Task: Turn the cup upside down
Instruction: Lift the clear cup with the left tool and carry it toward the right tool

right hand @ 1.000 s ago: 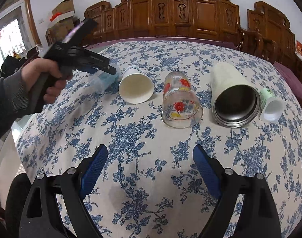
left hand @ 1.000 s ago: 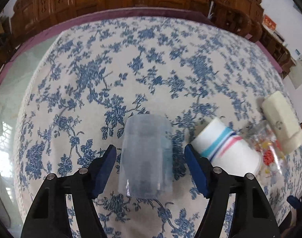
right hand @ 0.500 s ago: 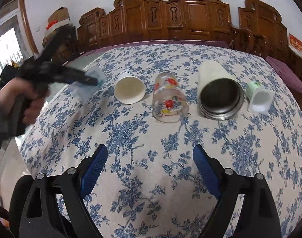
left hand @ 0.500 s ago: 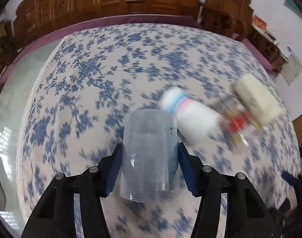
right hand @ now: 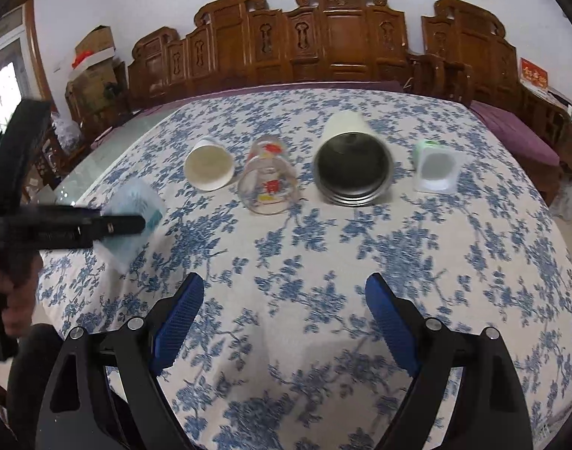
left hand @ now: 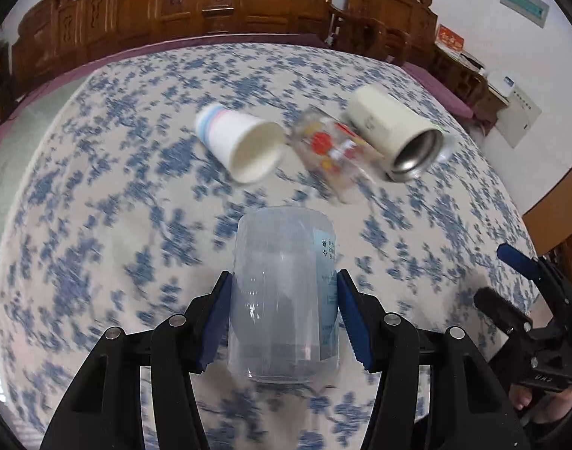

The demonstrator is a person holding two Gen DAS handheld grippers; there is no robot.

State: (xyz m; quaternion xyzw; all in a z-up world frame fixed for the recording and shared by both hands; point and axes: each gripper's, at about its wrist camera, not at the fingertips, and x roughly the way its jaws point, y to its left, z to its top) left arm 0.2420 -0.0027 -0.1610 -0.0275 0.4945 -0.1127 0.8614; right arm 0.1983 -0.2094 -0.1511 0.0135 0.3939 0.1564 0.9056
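My left gripper (left hand: 284,311) is shut on a clear bluish plastic cup (left hand: 284,292), holding it by its sides off the table, its open rim toward the camera. In the right wrist view the same cup (right hand: 132,213) shows blurred at the left, lifted above the table edge, with the left gripper (right hand: 113,225) across it. My right gripper (right hand: 284,322) is open and empty above the near part of the tablecloth; it also shows at the right edge of the left wrist view (left hand: 526,273).
Lying on their sides on the blue floral tablecloth (right hand: 323,255) are a white paper cup (right hand: 209,168), a printed glass (right hand: 267,183), a cream steel-lined tumbler (right hand: 351,167) and a small green-white cup (right hand: 436,167). Carved wooden chairs (right hand: 334,37) ring the far side.
My left gripper closed on the clear plastic cup, lifted it off the table and swung toward the right. The right gripper stayed open and pulled back a little.
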